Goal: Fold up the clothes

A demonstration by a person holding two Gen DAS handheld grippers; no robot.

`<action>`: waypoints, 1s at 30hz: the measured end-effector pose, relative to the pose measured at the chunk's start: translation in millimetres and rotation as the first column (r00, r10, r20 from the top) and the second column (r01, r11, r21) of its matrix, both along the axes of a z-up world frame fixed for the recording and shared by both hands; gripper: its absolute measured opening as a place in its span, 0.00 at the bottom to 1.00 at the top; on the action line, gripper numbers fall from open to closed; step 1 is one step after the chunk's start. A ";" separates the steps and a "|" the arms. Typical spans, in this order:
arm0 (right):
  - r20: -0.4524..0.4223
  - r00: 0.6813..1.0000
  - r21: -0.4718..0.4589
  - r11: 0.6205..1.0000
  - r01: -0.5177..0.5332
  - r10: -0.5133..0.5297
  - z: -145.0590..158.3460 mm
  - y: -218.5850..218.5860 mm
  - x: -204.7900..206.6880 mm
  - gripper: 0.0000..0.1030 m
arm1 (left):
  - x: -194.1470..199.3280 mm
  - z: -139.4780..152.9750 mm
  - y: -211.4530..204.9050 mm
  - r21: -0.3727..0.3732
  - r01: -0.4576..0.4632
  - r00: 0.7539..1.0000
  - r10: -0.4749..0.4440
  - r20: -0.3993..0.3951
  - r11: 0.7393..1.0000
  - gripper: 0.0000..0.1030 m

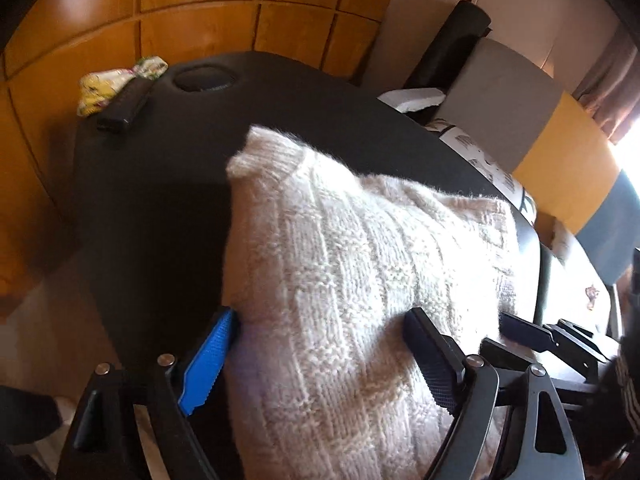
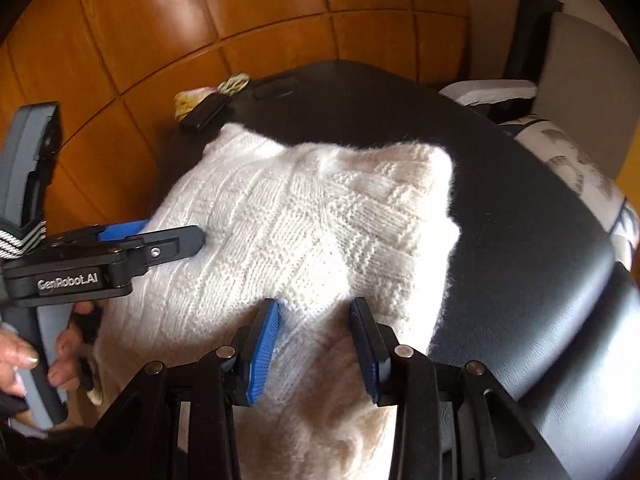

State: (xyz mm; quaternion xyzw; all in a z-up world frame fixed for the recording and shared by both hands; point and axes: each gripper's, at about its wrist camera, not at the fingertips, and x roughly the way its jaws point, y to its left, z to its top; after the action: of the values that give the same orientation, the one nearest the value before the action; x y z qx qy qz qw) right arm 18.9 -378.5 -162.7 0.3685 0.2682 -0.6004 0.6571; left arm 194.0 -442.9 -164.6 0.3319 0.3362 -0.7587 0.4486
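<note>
Smoothing cream knit sweater (image 2: 304, 216) on black table (image 2: 520, 220): left gripper (image 1: 320, 360), right gripper (image 2: 316, 344) both spread, nothing grasped; press evenly, avoid snagging knit.

- Wood panel wall (image 1: 200, 12) behind, orange-brown, w/ glare.
- Black table (image 1: 152, 200), round hole (image 1: 205, 79) at far end.
- Curtain (image 1: 608, 80) far right, bright daylight beside it.

Fuzzy cream rib-knit sweater (image 2: 304, 220) on smooth, glossy black leather-like table (image 2: 540, 280); polished wooden wall panels (image 2: 168, 28)
</note>
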 end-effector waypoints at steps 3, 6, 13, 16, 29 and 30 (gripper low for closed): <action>0.003 0.996 -0.070 0.993 0.092 -0.092 21.1 15.1 11.4 0.37 | 10.0 20.5 8.3 -0.072 -0.057 0.994 0.064 0.087 0.996 0.83; 0.034 0.988 -0.143 0.977 0.157 -0.153 42.3 33.7 21.5 0.37 | 19.3 45.8 26.9 -0.142 -0.068 0.993 0.081 0.088 0.988 0.88; 0.001 0.978 -0.148 0.968 0.205 -0.207 55.4 49.2 47.6 0.41 | 29.1 83.1 56.2 -0.201 -0.044 0.999 0.049 0.020 0.979 0.91; -0.018 0.983 -0.145 0.973 0.180 -0.185 57.0 51.9 57.1 0.41 | 34.4 94.8 63.8 -0.221 -0.048 0.997 0.062 0.054 0.974 0.87; -0.111 0.985 -0.102 0.988 0.120 -0.131 50.9 52.2 78.9 0.41 | 54.3 116.0 69.8 -0.276 -0.048 0.998 0.055 0.019 0.960 0.87; -0.115 0.984 -0.097 0.988 0.122 -0.133 49.6 51.9 78.7 0.41 | 55.7 115.7 70.0 -0.275 -0.051 0.998 0.057 0.013 0.960 0.87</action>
State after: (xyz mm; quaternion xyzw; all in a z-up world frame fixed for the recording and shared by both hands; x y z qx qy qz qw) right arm 97.6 -326.5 -113.0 0.3179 0.2561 -0.6740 0.6157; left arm 249.7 -372.8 -48.9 0.2652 0.2319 -0.7820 0.5143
